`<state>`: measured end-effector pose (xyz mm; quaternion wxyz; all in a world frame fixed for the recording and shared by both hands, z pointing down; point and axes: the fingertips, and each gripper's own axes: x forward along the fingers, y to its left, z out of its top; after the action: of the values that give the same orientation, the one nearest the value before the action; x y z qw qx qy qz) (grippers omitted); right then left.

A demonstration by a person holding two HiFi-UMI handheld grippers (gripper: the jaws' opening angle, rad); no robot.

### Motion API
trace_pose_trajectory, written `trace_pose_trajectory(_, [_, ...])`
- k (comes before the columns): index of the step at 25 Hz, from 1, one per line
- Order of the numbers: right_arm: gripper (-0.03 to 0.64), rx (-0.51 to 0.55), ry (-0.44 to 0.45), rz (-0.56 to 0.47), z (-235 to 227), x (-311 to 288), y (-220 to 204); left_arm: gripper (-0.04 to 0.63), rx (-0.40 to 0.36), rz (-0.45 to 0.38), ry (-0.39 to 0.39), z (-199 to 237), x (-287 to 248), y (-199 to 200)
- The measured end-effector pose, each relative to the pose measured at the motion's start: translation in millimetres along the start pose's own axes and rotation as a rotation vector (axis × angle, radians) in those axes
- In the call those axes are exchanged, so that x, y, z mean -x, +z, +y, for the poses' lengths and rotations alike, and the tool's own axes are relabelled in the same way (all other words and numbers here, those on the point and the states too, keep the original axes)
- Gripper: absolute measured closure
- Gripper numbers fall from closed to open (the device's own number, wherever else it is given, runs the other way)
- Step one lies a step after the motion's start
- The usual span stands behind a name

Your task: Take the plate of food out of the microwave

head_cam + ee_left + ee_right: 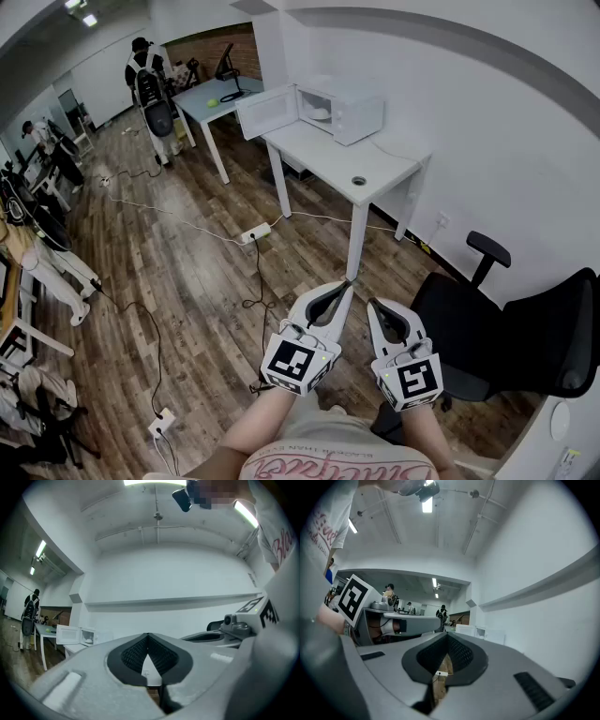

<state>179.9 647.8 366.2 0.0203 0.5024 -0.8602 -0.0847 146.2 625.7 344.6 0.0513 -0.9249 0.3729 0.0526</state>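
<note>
White microwave (pixel 342 111) sits on a white table (pixel 375 173) far across the room in the head view. Its door (pixel 267 111) is open and the plate of food (pixel 317 113) is inside. The left gripper (pixel 348 285) and right gripper (pixel 373 306) are well apart from it. The left gripper view shows its jaws pressed together on nothing. The right gripper view shows the same.

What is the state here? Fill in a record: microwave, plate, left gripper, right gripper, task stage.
microwave: on the white table, door open
plate: inside the microwave, contents too small to tell
left gripper: shut, empty
right gripper: shut, empty, beside the left gripper
task stage: plate not yet reached; both grippers far from the microwave
</note>
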Motion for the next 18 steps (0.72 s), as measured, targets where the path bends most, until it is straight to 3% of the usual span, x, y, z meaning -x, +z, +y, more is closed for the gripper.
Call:
trace_pose_trajectory(9, [0.612,-0.002,0.025,-0.004,10.7,-17.1,4.8,0.591,0.015,-0.005,0.015,16.0,4.7,0.8])
trace_pose_trajectory(18, [0.612,0.003,0.053,-0.019,24.6,-67.9,2.1,0.591,0.028,0.004,0.031,68.2,0.9,-6.3])
